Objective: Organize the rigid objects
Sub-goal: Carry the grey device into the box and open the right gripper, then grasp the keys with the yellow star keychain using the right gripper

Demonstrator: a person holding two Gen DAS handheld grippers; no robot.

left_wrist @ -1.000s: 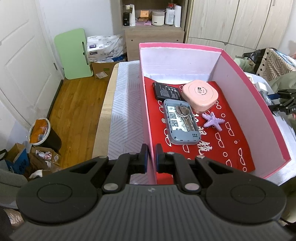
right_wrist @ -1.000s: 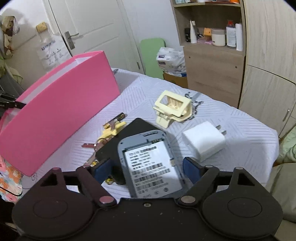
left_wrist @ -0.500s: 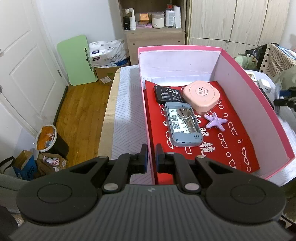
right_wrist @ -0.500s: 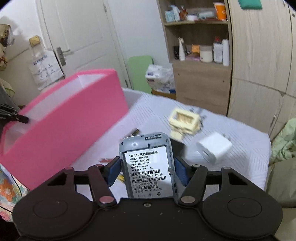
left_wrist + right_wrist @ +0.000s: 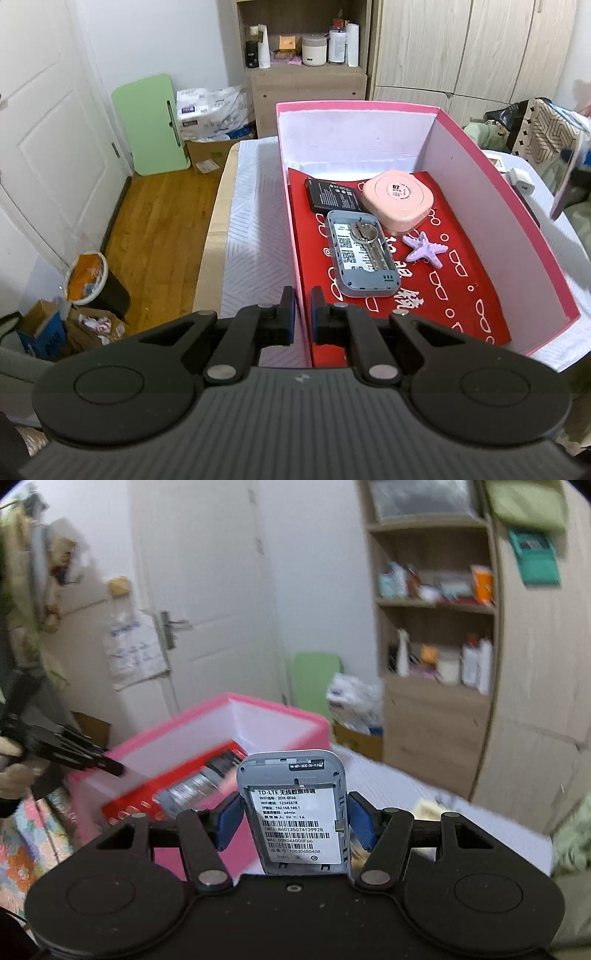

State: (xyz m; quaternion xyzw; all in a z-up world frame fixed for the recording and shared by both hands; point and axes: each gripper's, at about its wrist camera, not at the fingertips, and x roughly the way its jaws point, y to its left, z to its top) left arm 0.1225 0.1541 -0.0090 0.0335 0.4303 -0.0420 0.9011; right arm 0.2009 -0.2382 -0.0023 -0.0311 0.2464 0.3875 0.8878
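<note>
My left gripper [image 5: 302, 312] is shut on the near left wall of the pink box [image 5: 524, 218]. The box has a red liner and holds a black battery [image 5: 332, 195], a grey router shell [image 5: 362, 254] with keys [image 5: 367, 236] on it, a pink rounded case [image 5: 397, 195] and a purple starfish [image 5: 424, 251]. My right gripper [image 5: 293, 818] is shut on a grey router back cover [image 5: 299, 812] with a white label, held upright in the air to the right of the pink box [image 5: 236, 723].
A white charger [image 5: 521, 181] lies on the white quilted table cover beyond the box's right wall. A wooden shelf unit [image 5: 306, 55] and wardrobe stand behind. A bin [image 5: 88, 277] and cardboard boxes sit on the wooden floor at left.
My right gripper closed on the grey cover, lifted it off the table and swung it up toward the pink box. My left gripper kept its hold on the box wall.
</note>
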